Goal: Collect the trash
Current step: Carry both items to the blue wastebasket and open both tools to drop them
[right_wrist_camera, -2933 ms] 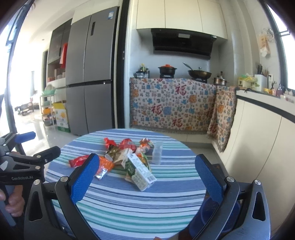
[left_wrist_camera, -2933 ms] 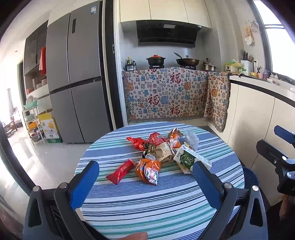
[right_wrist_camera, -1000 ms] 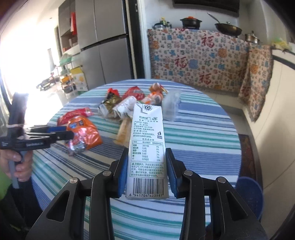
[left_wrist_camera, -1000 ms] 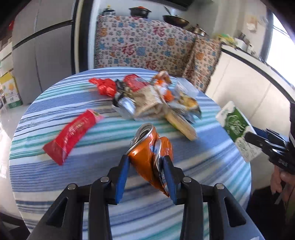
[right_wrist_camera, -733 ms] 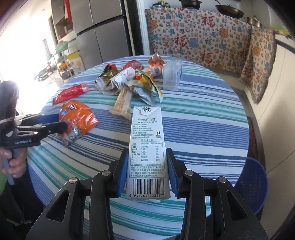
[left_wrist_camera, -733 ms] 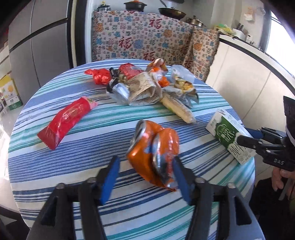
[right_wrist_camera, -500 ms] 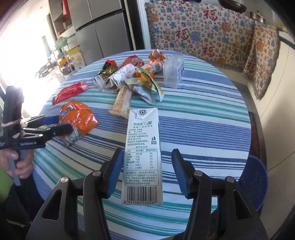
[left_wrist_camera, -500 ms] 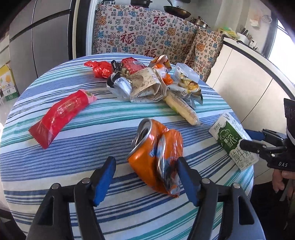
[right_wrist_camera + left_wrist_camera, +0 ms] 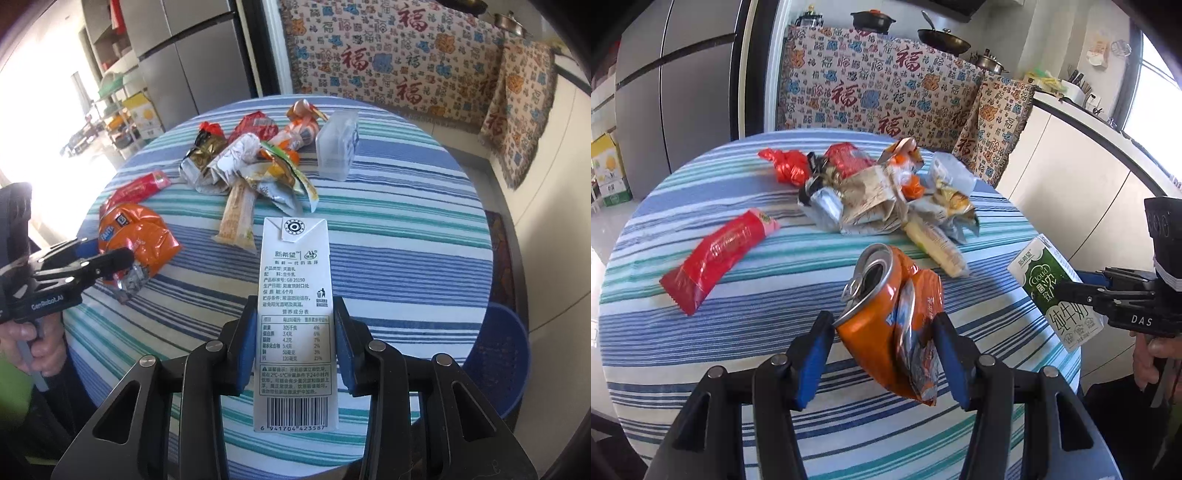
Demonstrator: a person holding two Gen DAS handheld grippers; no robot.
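Note:
A crushed orange can (image 9: 886, 325) with a crumpled orange wrapper lies between the pads of my left gripper (image 9: 884, 354); the pads touch its sides. It also shows in the right wrist view (image 9: 136, 236). A white and green milk carton (image 9: 295, 325) sits between the pads of my right gripper (image 9: 295, 343), which press its sides. The carton (image 9: 1052, 291) shows at the table's right edge in the left wrist view. A pile of wrappers (image 9: 882, 195) lies mid-table.
A round table with a striped cloth (image 9: 738, 332) carries a red snack packet (image 9: 716, 258), a clear plastic box (image 9: 338, 144) and a long yellow packet (image 9: 236, 218). A blue bin (image 9: 498, 354) stands on the floor by the table's right side.
Both grippers opened about half a second ago, letting the can and carton rest, and have closed in again onto their sides. The can and carton stay near the table's front.

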